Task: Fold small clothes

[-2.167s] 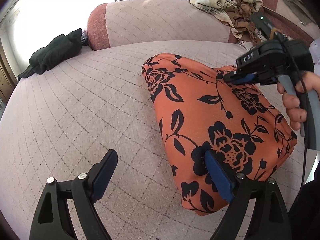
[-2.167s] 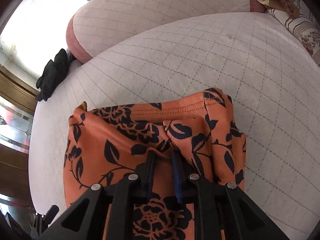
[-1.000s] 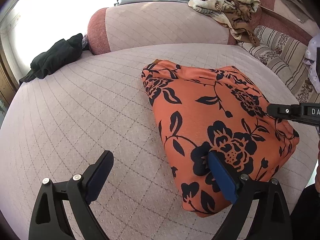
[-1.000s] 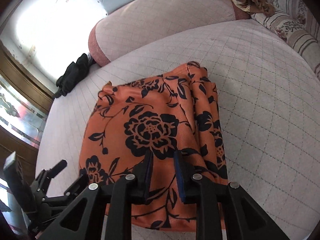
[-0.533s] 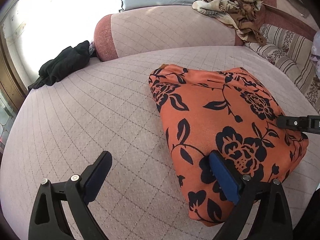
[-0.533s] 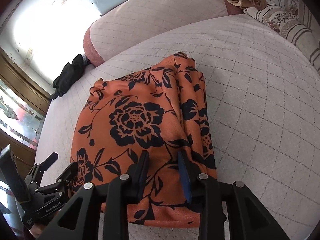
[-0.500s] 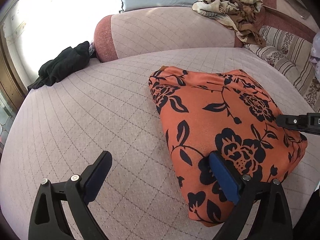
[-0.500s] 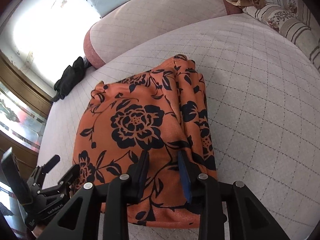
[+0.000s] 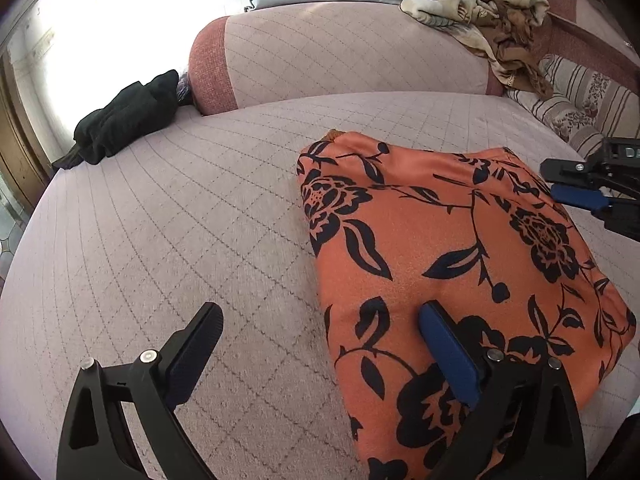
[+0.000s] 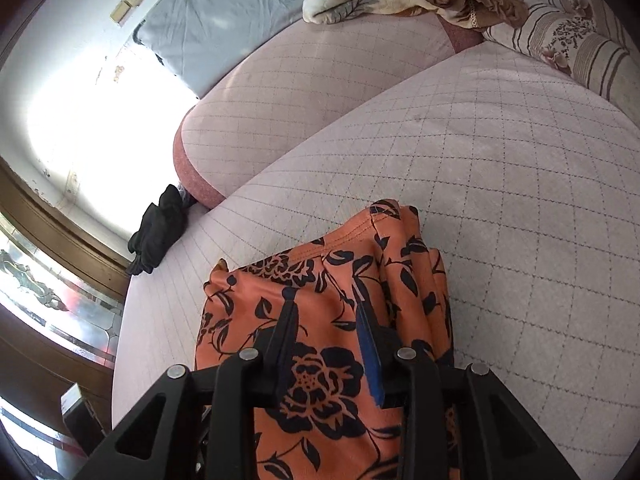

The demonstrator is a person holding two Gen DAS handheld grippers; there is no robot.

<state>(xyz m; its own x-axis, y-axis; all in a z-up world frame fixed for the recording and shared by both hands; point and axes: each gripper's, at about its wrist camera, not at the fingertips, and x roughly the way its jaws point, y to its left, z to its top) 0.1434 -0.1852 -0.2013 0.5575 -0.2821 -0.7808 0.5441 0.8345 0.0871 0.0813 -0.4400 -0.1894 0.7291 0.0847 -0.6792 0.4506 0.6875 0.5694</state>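
A folded orange garment with a black flower print (image 9: 448, 248) lies on the pink quilted bed; it also shows in the right wrist view (image 10: 328, 312). My left gripper (image 9: 320, 336) is wide open over the garment's near left edge, its blue right finger (image 9: 448, 352) above the cloth and its black left finger over the bed. My right gripper (image 10: 326, 312) hovers over the garment with its jaws partly apart and nothing between them. It also shows at the right edge of the left wrist view (image 9: 560, 182).
A black garment (image 9: 124, 120) lies at the bed's far left by the bolster (image 9: 340, 48). A heap of cream and brown clothes (image 9: 480, 4) sits on the bolster at the back right. A striped floral cushion (image 9: 588, 96) lies at the right.
My right gripper has let go of the garment, opened a little and moved up toward its far edge. The garment now lies flat and folded. My left gripper has barely moved.
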